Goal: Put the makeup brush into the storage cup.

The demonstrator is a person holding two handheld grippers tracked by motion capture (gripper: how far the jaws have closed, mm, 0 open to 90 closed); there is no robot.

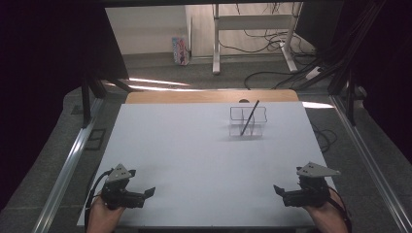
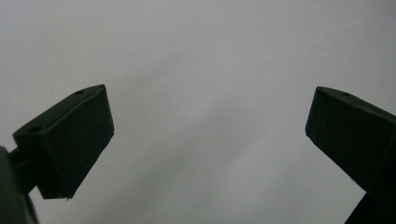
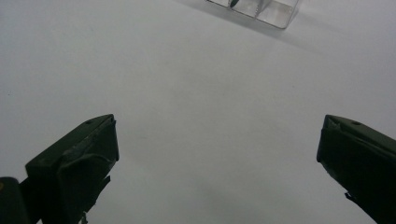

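Note:
A clear plastic organiser (image 1: 248, 121) with several compartments stands on the white table (image 1: 194, 155), right of centre toward the far side. A dark pen (image 1: 249, 118) leans in it, tip down, top tilted to the right. In the right gripper view the organiser's base (image 3: 261, 7) shows at the top edge. My left gripper (image 1: 148, 192) rests at the near left corner, held by a hand, jaws wide apart over bare table (image 2: 205, 116). My right gripper (image 1: 278, 190) sits at the near right corner, open too, nothing between its fingers (image 3: 74, 168).
The wooden table edge (image 1: 209, 96) shows beyond the white sheet. Metal rails (image 1: 73, 155) run along both sides. On the floor behind lie cables (image 1: 272, 43), a desk frame (image 1: 252, 29) and a small carton (image 1: 180, 50).

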